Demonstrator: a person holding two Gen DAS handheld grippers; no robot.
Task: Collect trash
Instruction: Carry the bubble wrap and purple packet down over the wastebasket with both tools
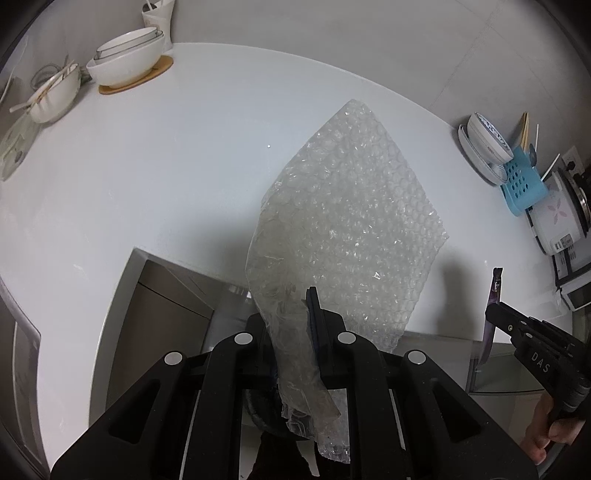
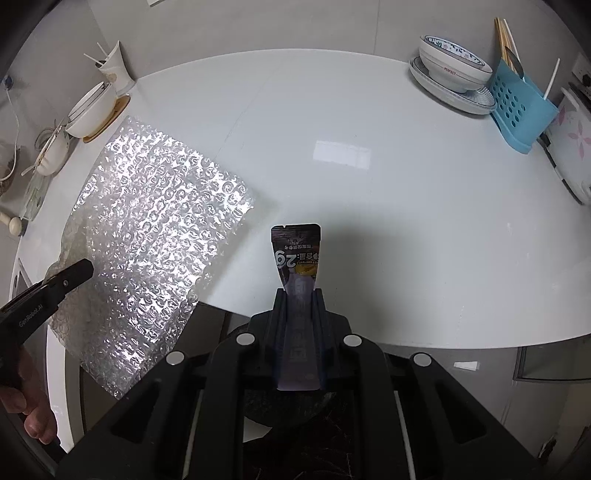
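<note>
White table (image 2: 369, 229) bears bowls (image 1: 125, 59) beside grey wall (image 2: 295, 26).

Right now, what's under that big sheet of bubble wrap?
The bubble wrap hangs over the white table edge, pinched in the left fingers. Whatever lies directly beneath stays covered.

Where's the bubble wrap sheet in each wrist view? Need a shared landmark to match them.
Left wrist: bubble wrap sheet fills the centre, pinched in the left gripper at bottom centre.
Right wrist: bubble wrap sheet sits left of centre, held at its left edge by the left gripper.
Shared landmark: blue perforated utensil holder at right edge, at upper right.
</note>
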